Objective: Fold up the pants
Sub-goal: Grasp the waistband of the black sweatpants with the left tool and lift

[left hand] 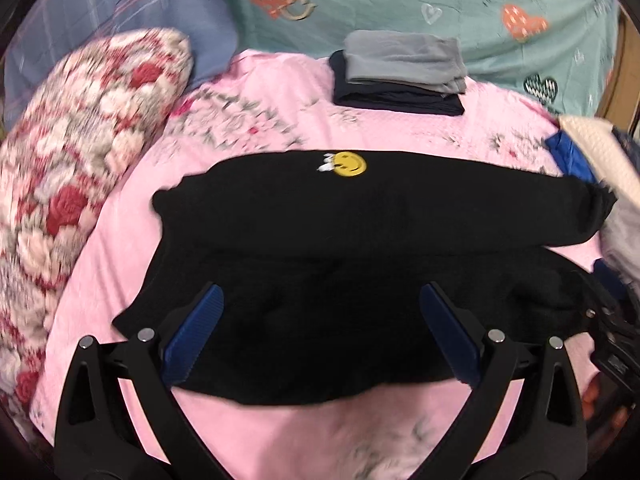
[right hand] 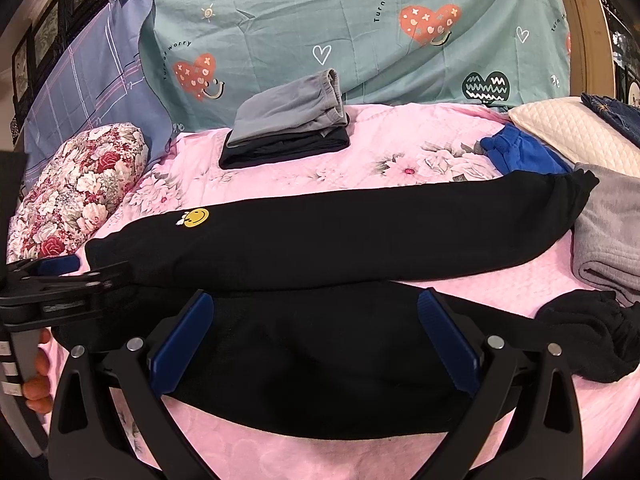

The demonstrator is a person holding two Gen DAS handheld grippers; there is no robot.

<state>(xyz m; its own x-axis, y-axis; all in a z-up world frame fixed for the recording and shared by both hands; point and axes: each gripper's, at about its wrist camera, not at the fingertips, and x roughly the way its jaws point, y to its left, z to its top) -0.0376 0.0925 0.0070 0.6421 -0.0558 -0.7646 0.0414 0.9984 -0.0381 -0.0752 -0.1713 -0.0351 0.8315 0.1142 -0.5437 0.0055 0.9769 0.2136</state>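
- One pair of black pants [right hand: 340, 236] of thick, matte knit is laid across a pink floral bedspread [right hand: 280, 172]; two long legs are seen side by side, the farther one a smooth tube shape, the nearer one flatter and creased.
- A small round yellow smiley patch [right hand: 195, 217] is stitched on the farther leg, and a gathered elastic cuff [right hand: 576, 188] closes that leg's end.
- Beyond the pants, a stack of two folded garments is seen: a soft grey folded pair [right hand: 292, 110] lies on a dark folded pair [right hand: 284, 152].
- Left of the pants, one plump rose-patterned pillow [right hand: 76, 192] is seen.
- Right of the pants, one grey fleecy garment [right hand: 612, 236], one crumpled blue garment [right hand: 520, 154] and one quilted cream pillow [right hand: 568, 132] are seen.
- A teal sheet printed with hearts [right hand: 360, 28] rises behind the pants.
- The left gripper [left hand: 320, 332] is held low over the nearer part of the pants, its two ribbed blue pads spread wide apart with nothing between them but the cloth beneath.
- The right gripper [right hand: 316, 340] is likewise poised above the nearer leg, pads spread wide, nothing clasped.
- In the right wrist view the left gripper's black frame is seen sideways at the pants' left end, with fingers of the left hand [right hand: 38, 380] wrapped around its handle.
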